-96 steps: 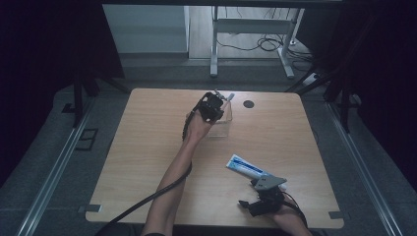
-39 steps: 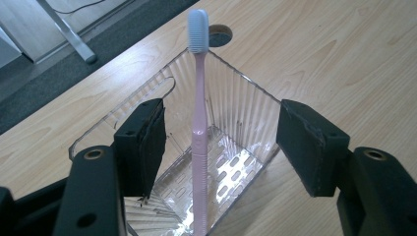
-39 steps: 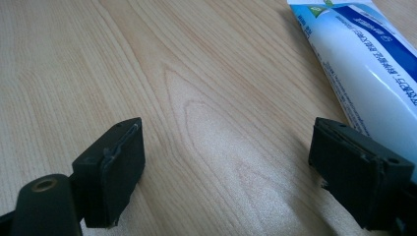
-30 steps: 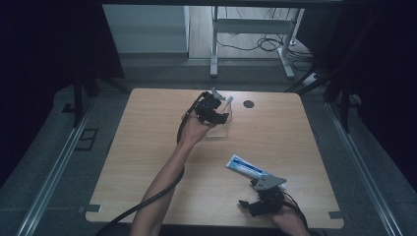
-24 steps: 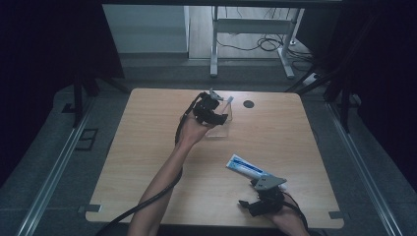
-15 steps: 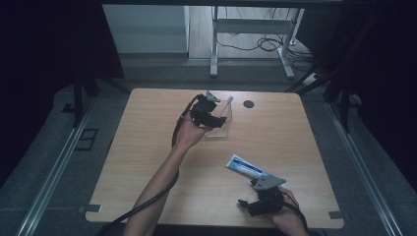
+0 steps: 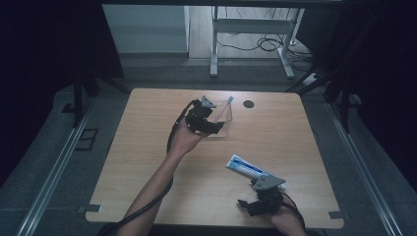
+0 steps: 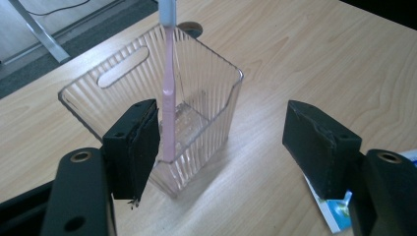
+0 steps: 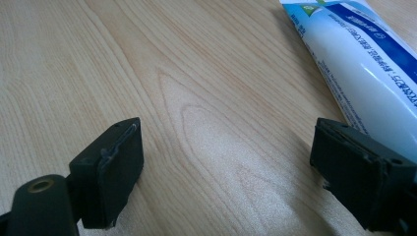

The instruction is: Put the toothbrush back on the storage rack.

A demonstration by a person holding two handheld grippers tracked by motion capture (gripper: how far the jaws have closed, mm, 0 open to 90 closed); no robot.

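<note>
A clear ribbed holder stands on the table's far middle. A pink toothbrush leans upright inside it, its top poking above the rim. My left gripper hovers just in front of the holder. Its jaws have just been opening; they are open, with nothing pressed between them. A white and blue toothpaste tube lies flat near the front right. My right gripper rests open beside it, with the tube by its right jaw and bare wood between the pads.
The wooden table has a black round grommet behind the holder. The tube's end shows past my left gripper's right jaw. A metal desk frame stands on the floor beyond the far edge.
My left gripper has drawn back from the holder, toward the left and nearer the person. The toothbrush stays standing in the holder. The right gripper has kept still.
</note>
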